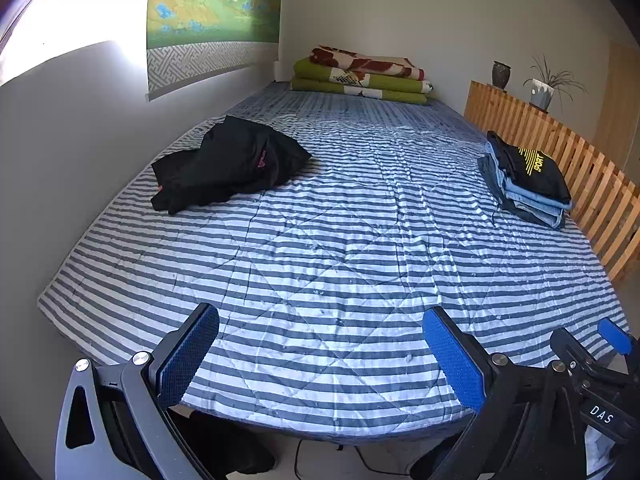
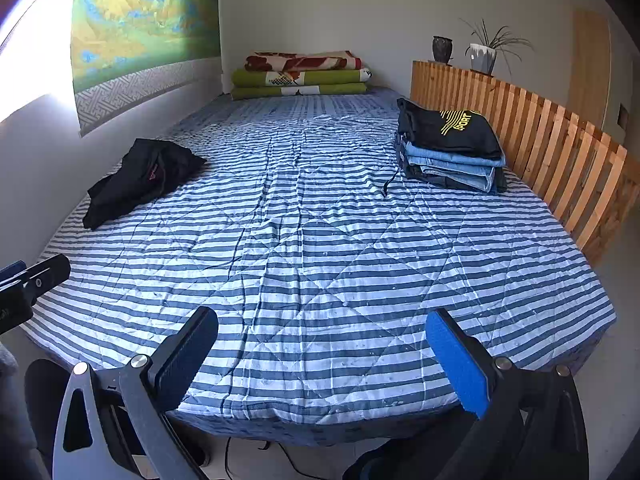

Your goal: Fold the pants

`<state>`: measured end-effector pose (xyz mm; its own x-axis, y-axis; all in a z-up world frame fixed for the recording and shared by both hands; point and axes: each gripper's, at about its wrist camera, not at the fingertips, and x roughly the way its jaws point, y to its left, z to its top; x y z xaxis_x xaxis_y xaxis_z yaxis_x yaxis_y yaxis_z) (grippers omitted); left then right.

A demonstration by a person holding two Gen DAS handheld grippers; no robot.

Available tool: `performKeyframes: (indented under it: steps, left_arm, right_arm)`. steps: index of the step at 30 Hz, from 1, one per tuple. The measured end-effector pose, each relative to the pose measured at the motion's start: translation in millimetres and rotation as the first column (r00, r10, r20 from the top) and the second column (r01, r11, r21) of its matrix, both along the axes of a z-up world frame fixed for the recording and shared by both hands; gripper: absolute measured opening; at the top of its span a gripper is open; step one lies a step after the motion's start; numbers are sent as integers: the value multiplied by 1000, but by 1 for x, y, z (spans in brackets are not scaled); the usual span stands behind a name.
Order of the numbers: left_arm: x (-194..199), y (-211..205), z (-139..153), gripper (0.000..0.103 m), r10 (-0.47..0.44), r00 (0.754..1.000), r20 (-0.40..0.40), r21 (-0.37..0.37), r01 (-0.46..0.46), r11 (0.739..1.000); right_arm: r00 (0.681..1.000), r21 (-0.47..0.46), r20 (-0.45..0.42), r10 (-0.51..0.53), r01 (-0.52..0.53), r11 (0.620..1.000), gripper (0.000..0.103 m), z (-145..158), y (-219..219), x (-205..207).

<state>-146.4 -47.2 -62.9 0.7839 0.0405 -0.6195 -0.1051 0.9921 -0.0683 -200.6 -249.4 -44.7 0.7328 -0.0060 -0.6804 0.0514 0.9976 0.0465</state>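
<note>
Two grippers are hovering over the near edge of the bed, both with blue-padded jaws standing wide apart and nothing between them: the left gripper and the right gripper.

Left to right, left wrist view:
- Crumpled black pants with a small pink logo are lying in a loose heap at left of frame, near the wall. Soft, limp cloth, folds bunching unevenly; likely the next piece to be folded, not yet touched.
- Blue-and-white striped quilted bed cover is spreading across the middle, diamond stitching, light wrinkles. The bare centre is probably serving as the folding surface.
- Neat stack of folded garments, black one with yellow "SPORT" print on top of pale denim, is sitting at right of frame beside the slatted wooden rail; seemingly the finished pile, kept apart from the heap.

Both tools are tilting downward, well apart from either pile.
</note>
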Motion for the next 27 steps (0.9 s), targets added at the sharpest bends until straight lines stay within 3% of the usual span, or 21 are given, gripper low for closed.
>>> performKeyframes:
  steps: [27]
  left_arm:
    - [-3, -8, 0, 103, -46, 999, -10, 15, 46, 999]
  right_arm:
    - [1000, 15, -1, 8, -8, 1000, 102, 9, 6, 3]
